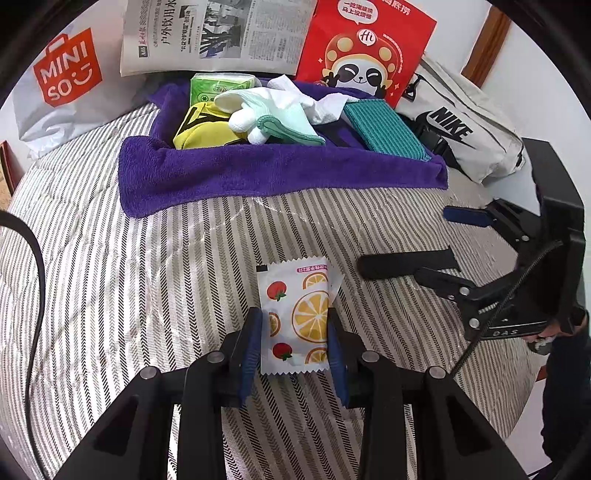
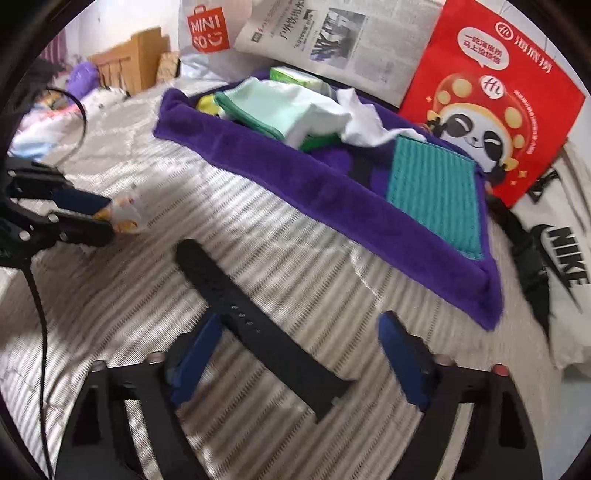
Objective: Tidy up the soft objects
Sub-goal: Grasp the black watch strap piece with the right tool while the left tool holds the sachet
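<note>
A white wipe packet [image 1: 295,314] printed with oranges and strawberries lies on the striped bedcover, and my left gripper [image 1: 294,325] is shut on its lower half. It also shows in the right wrist view [image 2: 123,214]. A black watch strap [image 2: 258,325] lies flat between the wide-open fingers of my right gripper [image 2: 303,332]; it also shows in the left wrist view [image 1: 404,264]. Behind them a purple towel [image 1: 258,173] holds a teal sponge cloth [image 1: 384,129], a mint cloth [image 1: 288,118], white tissue, a yellow pouch [image 1: 203,129] and a green tissue pack [image 1: 218,86].
A Miniso bag [image 1: 66,74], a newspaper [image 1: 218,33], a red panda bag [image 1: 365,48] and a white Nike bag [image 1: 465,133] line the back of the bed. A black cable [image 1: 37,295] hangs at the left.
</note>
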`<state>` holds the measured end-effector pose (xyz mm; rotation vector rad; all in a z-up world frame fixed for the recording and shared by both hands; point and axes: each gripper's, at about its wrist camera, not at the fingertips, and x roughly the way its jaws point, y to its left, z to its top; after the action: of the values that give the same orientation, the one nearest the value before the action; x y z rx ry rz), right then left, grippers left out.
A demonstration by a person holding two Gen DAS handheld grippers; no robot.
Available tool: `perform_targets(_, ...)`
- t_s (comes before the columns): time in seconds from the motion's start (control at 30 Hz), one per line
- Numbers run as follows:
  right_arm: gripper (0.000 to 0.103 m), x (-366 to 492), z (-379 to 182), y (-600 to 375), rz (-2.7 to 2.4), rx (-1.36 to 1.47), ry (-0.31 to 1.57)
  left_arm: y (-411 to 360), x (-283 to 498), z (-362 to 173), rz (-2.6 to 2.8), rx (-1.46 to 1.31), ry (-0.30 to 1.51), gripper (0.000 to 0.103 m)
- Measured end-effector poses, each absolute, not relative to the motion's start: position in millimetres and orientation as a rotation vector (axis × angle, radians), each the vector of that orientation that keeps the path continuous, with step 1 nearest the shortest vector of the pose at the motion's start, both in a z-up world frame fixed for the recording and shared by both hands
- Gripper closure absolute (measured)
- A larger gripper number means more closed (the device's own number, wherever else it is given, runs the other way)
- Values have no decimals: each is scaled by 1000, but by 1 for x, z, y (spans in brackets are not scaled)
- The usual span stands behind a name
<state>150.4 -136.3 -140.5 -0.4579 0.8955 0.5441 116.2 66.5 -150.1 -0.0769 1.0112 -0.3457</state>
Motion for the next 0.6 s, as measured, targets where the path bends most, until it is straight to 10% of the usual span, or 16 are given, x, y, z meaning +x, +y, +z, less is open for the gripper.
perform_targets(0.07, 57, 152, -142, -138, 598, -381, 926, 69, 116, -150, -352, -91, 1012, 71)
perform_targets(0.17, 71, 151, -142, -140, 569, -341, 933, 69, 115, -150, -353, -90, 1011, 71)
perform_targets(0.6, 80, 146, -138, -126, 564, -389, 1005, 75, 110, -148, -350, -118, 1008, 71)
